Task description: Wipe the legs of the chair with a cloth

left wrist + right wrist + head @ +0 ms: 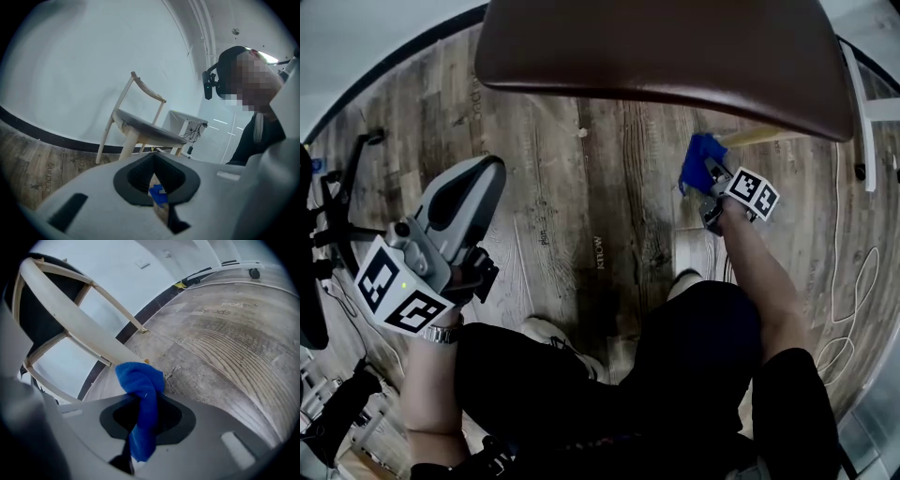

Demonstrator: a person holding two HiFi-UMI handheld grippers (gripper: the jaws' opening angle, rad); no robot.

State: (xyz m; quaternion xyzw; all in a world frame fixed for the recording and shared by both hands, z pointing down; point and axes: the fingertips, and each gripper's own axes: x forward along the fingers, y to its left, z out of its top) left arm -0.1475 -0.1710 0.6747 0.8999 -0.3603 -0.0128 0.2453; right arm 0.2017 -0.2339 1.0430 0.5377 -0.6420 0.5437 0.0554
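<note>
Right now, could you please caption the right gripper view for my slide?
Right gripper, shut on a blue cloth, holds it at a pale chair leg above the wood floor.

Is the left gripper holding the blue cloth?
No, the blue cloth is clamped in the right gripper; the left gripper holds nothing.

One chair (666, 56) at twelve o'clock; one blue cloth (697, 156) at two o'clock; two grippers — the left gripper (480, 176) at nine o'clock, the right gripper (709, 180) at two o'clock; one white table (186, 120).
</note>
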